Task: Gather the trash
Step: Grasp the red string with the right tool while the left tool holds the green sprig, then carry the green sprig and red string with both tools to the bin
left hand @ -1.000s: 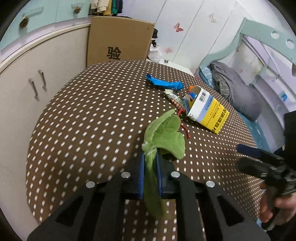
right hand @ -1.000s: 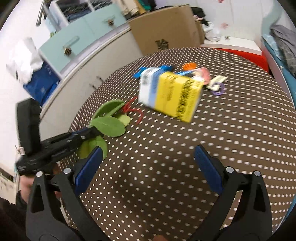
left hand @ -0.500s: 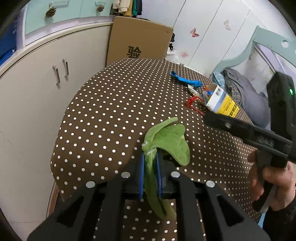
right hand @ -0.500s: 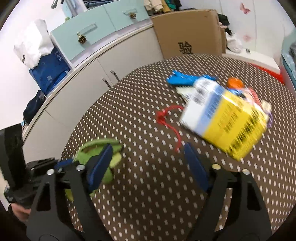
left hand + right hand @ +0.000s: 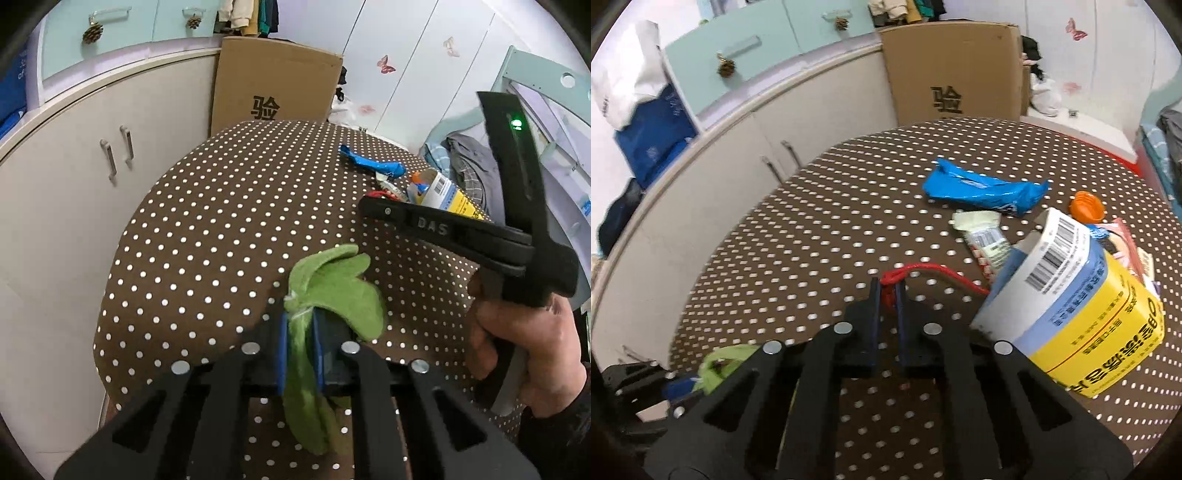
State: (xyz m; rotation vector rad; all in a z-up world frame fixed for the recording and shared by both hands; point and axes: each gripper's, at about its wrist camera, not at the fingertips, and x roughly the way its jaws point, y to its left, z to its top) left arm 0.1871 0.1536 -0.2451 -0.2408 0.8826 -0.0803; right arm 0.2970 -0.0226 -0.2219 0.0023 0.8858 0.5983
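My left gripper [image 5: 300,332] is shut on a bunch of green leaves [image 5: 332,284] and holds it above the near left edge of the brown dotted table [image 5: 221,206]. My right gripper [image 5: 887,295] is shut on a red string [image 5: 934,273] that lies on the table [image 5: 831,240], just left of a yellow and blue carton [image 5: 1078,306]. The right gripper also shows in the left wrist view [image 5: 373,205], reaching in from the right. The leaves also show at the lower left of the right wrist view [image 5: 720,363].
A blue wrapper [image 5: 982,188], a pale snack packet [image 5: 982,236], an orange cap [image 5: 1086,203] and pink wrappers [image 5: 1126,247] lie beyond the carton. A cardboard box [image 5: 273,88] and white cabinets [image 5: 85,162] stand behind and left of the table.
My right gripper has moved forward to the red string and shut on it. My left gripper has drawn back toward the table's near left edge with the leaves.
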